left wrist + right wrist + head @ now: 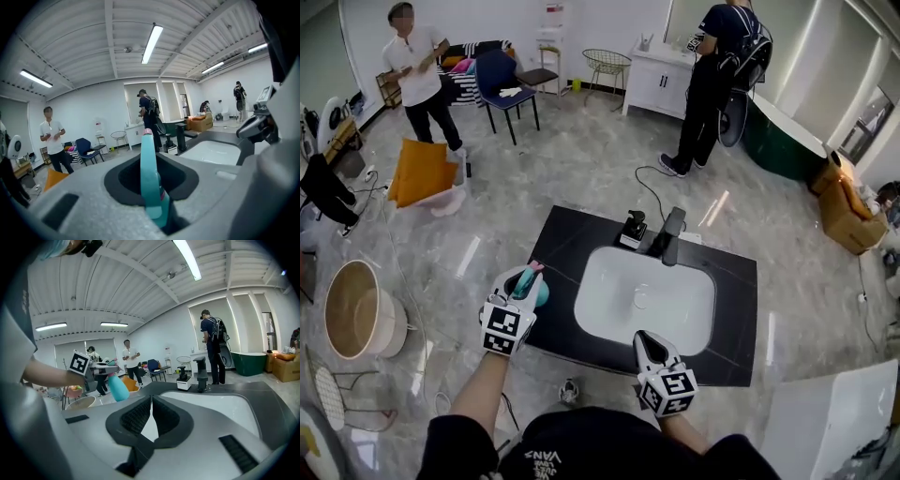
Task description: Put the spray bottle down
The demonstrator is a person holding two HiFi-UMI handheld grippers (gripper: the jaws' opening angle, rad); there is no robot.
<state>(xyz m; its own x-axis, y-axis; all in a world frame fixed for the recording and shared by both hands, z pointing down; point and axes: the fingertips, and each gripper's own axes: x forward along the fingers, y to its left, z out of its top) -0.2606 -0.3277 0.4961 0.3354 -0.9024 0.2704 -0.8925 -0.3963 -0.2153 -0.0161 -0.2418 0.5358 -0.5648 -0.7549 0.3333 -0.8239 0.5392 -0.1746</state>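
Observation:
In the head view a teal spray bottle (pixel 534 292) with a pink tip hangs over the left edge of the black countertop (pixel 558 246), and my left gripper (pixel 520 286) is shut on it. The left gripper view shows the bottle's teal neck (pixel 149 180) clamped upright between the jaws of that gripper (pixel 152 161). My right gripper (pixel 645 342) is over the counter's near edge, in front of the white sink (pixel 694 309). Its jaws (pixel 151 401) are shut with nothing in them. In the right gripper view the bottle (pixel 118 388) hangs at the left.
A black faucet (pixel 672 232) and a small black-and-white dispenser (pixel 633 230) stand behind the sink. One person (pixel 417 75) stands at the far left, another (pixel 712 75) at a white cabinet. An orange cushion (pixel 422 172), a blue chair (pixel 502 80) and a round tub (pixel 356 309) sit on the floor.

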